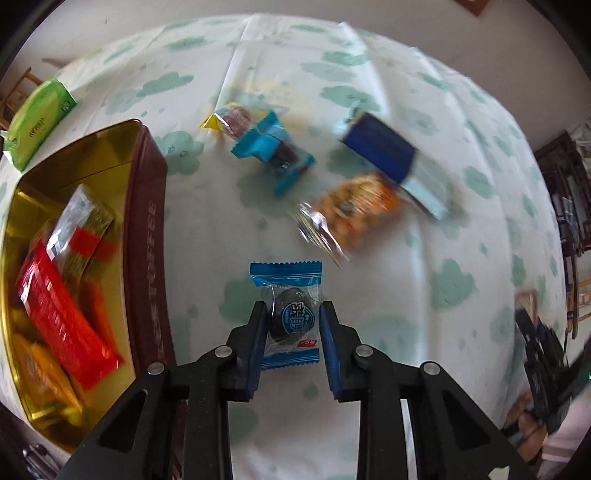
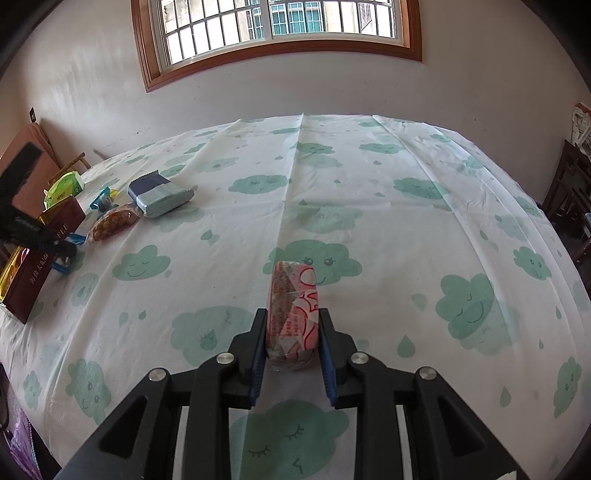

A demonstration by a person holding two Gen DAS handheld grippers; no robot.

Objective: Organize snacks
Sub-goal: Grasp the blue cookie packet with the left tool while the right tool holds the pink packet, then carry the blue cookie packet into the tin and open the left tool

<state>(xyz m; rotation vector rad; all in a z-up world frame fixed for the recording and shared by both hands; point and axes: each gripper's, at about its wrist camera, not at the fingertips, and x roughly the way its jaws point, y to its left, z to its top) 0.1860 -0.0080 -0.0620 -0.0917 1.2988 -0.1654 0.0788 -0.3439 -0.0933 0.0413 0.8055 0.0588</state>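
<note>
1. The left gripper (image 1: pixel 293 314) is clamped on a blue-wrapped candy (image 1: pixel 289 314), its pads pinching the round lump in the middle and leaving the crimped ends free. That looks like the firmest place to hold such a slippery wrapper. No earlier picture shows how it got there.
2. The right gripper (image 2: pixel 291 325) is closed on a pink-and-white packet (image 2: pixel 293 310), held on edge above the tablecloth (image 2: pixel 369 206) with its far end sticking out past the fingertips. It is well away from the other snacks, so it is probably waiting its turn.
3. Just left of the held candy stands the tin (image 1: pixel 147 206), brown outside and gold inside. It already holds a red packet (image 1: pixel 62 317), an orange one and a clear-ended one. I judge this tin to be where the snacks are being gathered, so the candy has only a short way to go.
4. Farther out on the cloth lie the loose snacks: an orange cracker packet (image 1: pixel 354 210), a dark blue bar (image 1: pixel 384 155), a blue candy (image 1: pixel 273 151) and a yellow-ended one (image 1: pixel 229 120). These remain to be sorted.
5. A green tissue pack (image 1: pixel 37 118) sits beyond the tin, near the table edge.
6. The cloth is white with green clouds and creased in folds. Behind it are a plain wall and a barred window (image 2: pixel 277 26) in a wooden frame.
</note>
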